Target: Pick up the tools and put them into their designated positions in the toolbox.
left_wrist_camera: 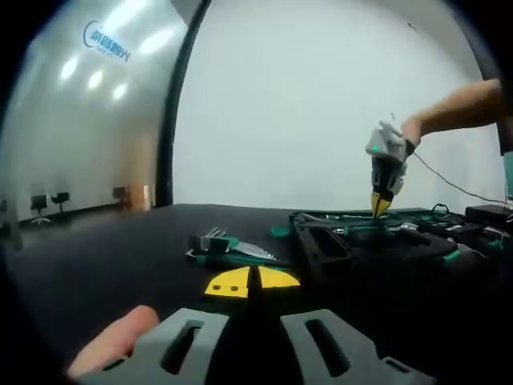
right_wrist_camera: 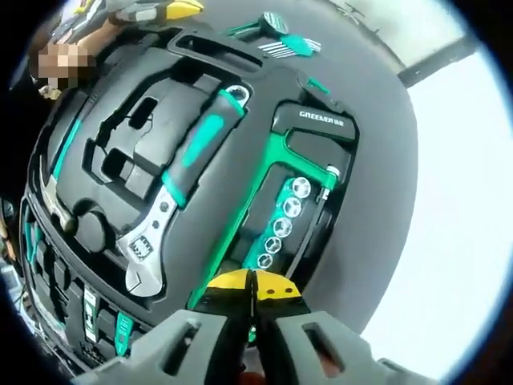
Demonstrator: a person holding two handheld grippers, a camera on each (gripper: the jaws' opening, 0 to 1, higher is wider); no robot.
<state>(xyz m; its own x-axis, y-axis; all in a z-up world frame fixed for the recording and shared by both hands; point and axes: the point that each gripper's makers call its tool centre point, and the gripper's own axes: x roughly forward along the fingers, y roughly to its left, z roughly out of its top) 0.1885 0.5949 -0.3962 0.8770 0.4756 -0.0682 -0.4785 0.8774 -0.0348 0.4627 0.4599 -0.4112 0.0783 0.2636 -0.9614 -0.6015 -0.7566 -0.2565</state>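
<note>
The open black toolbox (right_wrist_camera: 120, 88) lies under my right gripper (right_wrist_camera: 253, 287), whose yellow-tipped jaws are shut with nothing seen between them, just above a green hacksaw frame (right_wrist_camera: 276, 172). Seated in the box are an adjustable wrench (right_wrist_camera: 172, 212) with a teal grip and a row of sockets (right_wrist_camera: 282, 220). Several recesses (right_wrist_camera: 132, 132) are empty. In the left gripper view the toolbox (left_wrist_camera: 321, 249) sits right of centre, and the right gripper (left_wrist_camera: 380, 207) hangs over it in a hand. Loose hex keys (left_wrist_camera: 232, 249) lie on the table ahead of my left gripper (left_wrist_camera: 252, 282), which is shut and empty.
The black table (left_wrist_camera: 104, 249) stretches left toward a glass wall and a dark pillar (left_wrist_camera: 168, 136). A cable (left_wrist_camera: 457, 186) trails over more black gear at the right edge. The hex keys (right_wrist_camera: 284, 44) lie beyond the toolbox's handle end. A thumb (left_wrist_camera: 112, 341) rests by my left jaws.
</note>
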